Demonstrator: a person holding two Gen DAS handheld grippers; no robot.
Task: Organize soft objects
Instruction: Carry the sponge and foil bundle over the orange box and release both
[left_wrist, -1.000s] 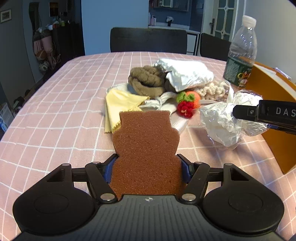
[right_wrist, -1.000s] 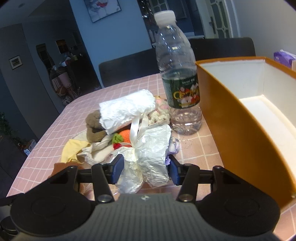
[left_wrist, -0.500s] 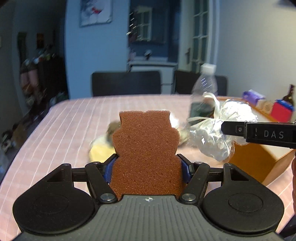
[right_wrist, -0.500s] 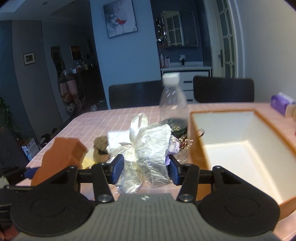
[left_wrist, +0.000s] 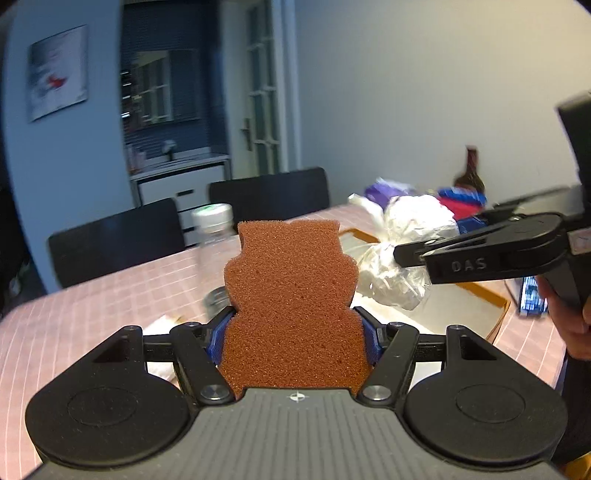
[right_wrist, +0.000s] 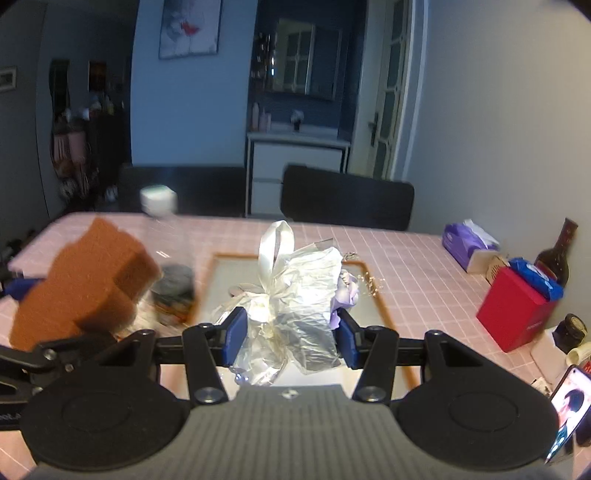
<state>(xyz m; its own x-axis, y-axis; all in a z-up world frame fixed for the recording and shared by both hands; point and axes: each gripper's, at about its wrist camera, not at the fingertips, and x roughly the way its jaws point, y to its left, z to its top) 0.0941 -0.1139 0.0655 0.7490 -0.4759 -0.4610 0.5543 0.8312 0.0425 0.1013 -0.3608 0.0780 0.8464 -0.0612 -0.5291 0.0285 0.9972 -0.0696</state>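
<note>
Lifting clear of the pile, both grippers now hang above the tabletop, where a second ago they were low among the soft things. The left gripper has its fingers clamped on the brown bear-shaped sponge, which stands upright between the blue pads. The right gripper has its fingers pressed against the crinkled cellophane bundle tied with a white ribbon, and now carries it over the orange box, whose pale inside shows beneath; half a second ago the box lay off to the right of the bundle. That suggests the bundle is nearly ready to be let go into the box, with the sponge likely to follow. The water bottle, blurred, stands just beside the box's left wall.

A pink checked cloth covers the tabletop. Toward its right edge sit a purple tissue pack, a red box, a dark bottle and a lit phone. Black chairs stand at the far edge, before blue walls and a framed picture.
</note>
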